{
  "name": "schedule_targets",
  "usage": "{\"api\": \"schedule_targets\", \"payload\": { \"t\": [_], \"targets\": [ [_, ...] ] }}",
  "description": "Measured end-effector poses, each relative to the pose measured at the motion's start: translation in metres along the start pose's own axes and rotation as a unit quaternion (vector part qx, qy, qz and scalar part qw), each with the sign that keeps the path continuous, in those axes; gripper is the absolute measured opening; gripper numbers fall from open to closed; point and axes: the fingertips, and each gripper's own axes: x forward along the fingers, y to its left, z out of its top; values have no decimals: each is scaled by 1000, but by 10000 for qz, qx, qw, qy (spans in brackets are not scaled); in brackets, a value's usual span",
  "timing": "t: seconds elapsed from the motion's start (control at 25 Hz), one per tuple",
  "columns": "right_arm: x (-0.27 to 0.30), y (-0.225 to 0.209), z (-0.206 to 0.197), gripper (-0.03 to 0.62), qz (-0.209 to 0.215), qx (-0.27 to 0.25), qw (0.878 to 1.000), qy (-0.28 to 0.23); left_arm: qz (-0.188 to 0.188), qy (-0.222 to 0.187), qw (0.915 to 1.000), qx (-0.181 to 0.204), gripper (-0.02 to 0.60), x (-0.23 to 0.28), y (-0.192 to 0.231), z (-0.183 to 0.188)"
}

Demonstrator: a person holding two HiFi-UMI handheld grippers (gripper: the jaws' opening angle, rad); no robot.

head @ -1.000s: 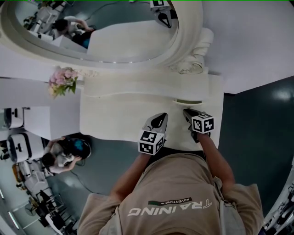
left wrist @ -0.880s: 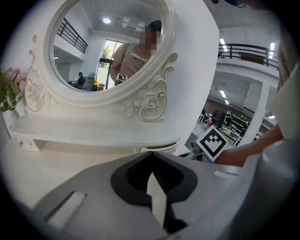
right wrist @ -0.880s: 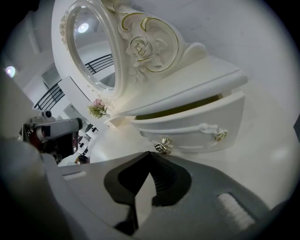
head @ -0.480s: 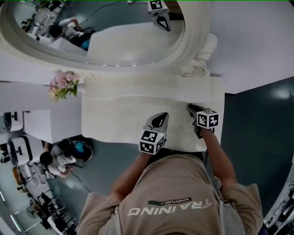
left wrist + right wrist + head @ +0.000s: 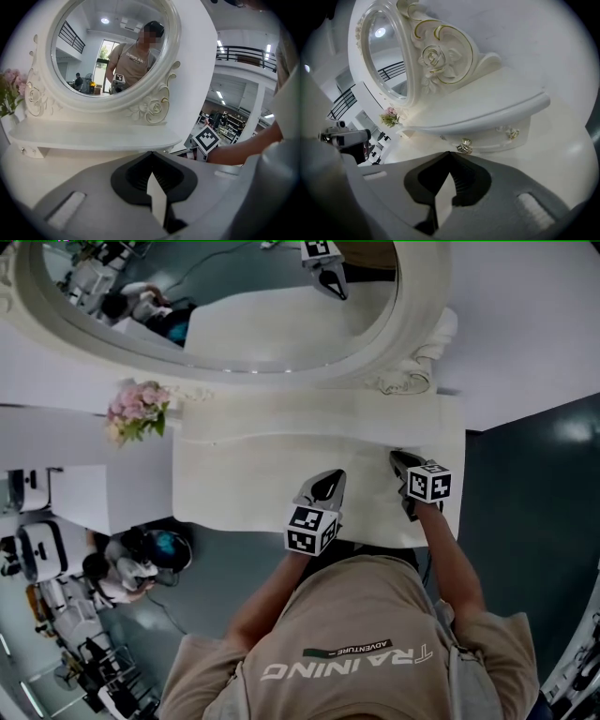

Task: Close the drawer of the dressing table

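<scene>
At the desk's far left corner stands a bunch of pink flowers (image 5: pixel 136 411), clear of the working area. The oval white-framed mirror (image 5: pixel 253 324) rises along the far edge of the white dressing table (image 5: pixel 244 484). The left gripper (image 5: pixel 323 488) hangs over the middle of the near edge with its jaws pressed together on nothing. It points at the mirror rather than at any handle, so it seems to be waiting out of the way. The right gripper (image 5: pixel 401 463) reaches further in, toward the desk's far right corner, and its jaws also meet tip to tip with nothing between them. Closed tips make a blunt point, which suits pushing better than gripping. Just ahead of them is the small white drawer (image 5: pixel 487 139) with its brass-coloured knobs (image 5: pixel 464 146), tucked beneath the raised white shelf (image 5: pixel 487 112) at the right end. Its front looks level with the shelf's underside box, so the drawer is probably pushed in or almost so, though whether the tips touch it cannot be made out.
</scene>
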Motion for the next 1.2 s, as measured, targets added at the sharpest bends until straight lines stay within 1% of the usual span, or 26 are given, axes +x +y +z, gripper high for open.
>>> {"api": "schedule_targets", "payload": {
  "t": [0.08, 0.12, 0.24, 0.32, 0.48, 0.64, 0.92, 1.0, 1.2],
  "targets": [
    [-4, 6, -2, 2, -81, -48, 9999, -57, -24, -26, 10000, -11, 18, -7, 3, -2],
    [-7, 9, -4, 2, -157, -167, 9997, -42, -32, -29, 10000, -34, 18, -10, 6, -4],
    [-18, 19, -9, 3, -439, -811, 9957, 61, -74, -70, 9999, -122, 18, -15, 12, -4],
    [-28, 27, -11, 3, -536, -1108, 9924, 52, -135, -176, 9997, -99, 18, -16, 14, 3],
    [-46, 46, -13, 2, -576, -1297, 9898, -120, -255, -351, 9991, 13, 18, -16, 13, 12],
    [-66, 64, 3, 2, -601, -1431, 9868, -454, -336, -457, 9984, 49, 18, -15, 12, 19],
    [-107, 96, 40, 3, -647, -1656, 9776, -1130, -425, -676, 9967, 152, 18, -23, 6, 35],
    [-117, 108, 50, 3, -649, -1752, 9733, -1335, -435, -781, 9959, 163, 18, -28, 7, 42],
    [-145, 137, 81, 3, -633, -2005, 9579, -1955, -460, -1112, 9925, 190, 18, -42, 9, 70]
  ]
}}
